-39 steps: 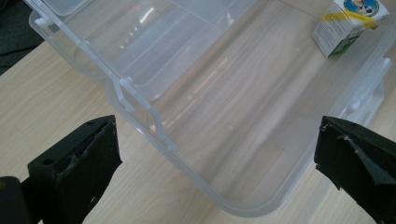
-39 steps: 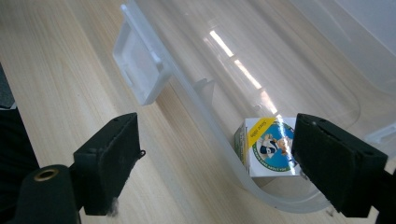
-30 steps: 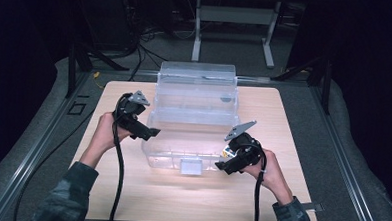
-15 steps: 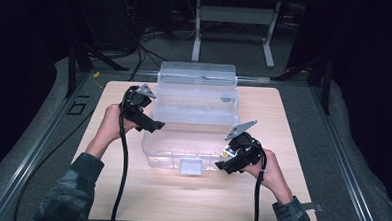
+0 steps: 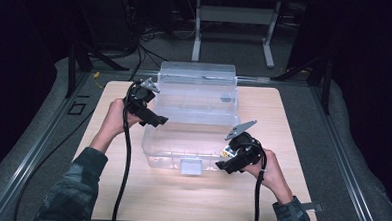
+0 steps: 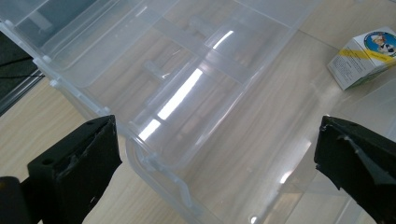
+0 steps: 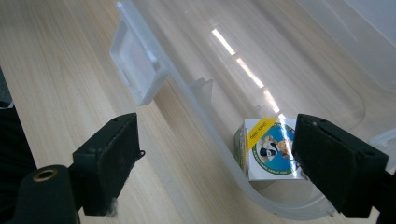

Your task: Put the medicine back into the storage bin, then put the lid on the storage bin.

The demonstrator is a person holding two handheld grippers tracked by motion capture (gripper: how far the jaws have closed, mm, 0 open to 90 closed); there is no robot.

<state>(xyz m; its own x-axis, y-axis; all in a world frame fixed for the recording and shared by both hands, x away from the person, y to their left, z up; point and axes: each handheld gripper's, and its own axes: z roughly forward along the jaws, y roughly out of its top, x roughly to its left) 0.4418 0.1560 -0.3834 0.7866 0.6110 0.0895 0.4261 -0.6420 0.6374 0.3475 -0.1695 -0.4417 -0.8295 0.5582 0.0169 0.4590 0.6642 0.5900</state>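
Observation:
A clear plastic bin [image 5: 155, 148] stands on the wooden table with its lid [image 5: 197, 83] swung up at the back. A small white carton [image 7: 268, 150] with a cartoon picture and a yellow stripe lies inside the bin's near right corner [image 6: 362, 56] [image 5: 226, 152]. My right gripper [image 5: 225, 165] [image 7: 215, 144] is open and straddles that corner's wall: one jaw over the table, the other beside the carton. My left gripper [image 5: 157, 121] [image 6: 215, 140] is open over the bin's far left rim, with nothing between its fingers.
The bin's front latch [image 5: 190, 166] [image 7: 137, 70] faces the person. The table [image 5: 180, 200] sits on a dark padded floor. A white metal stand [image 5: 233, 22] and cables lie beyond the table's far edge.
The left gripper has moved away from the person and a little right, along the bin's left side toward the lid. The right gripper has stayed put.

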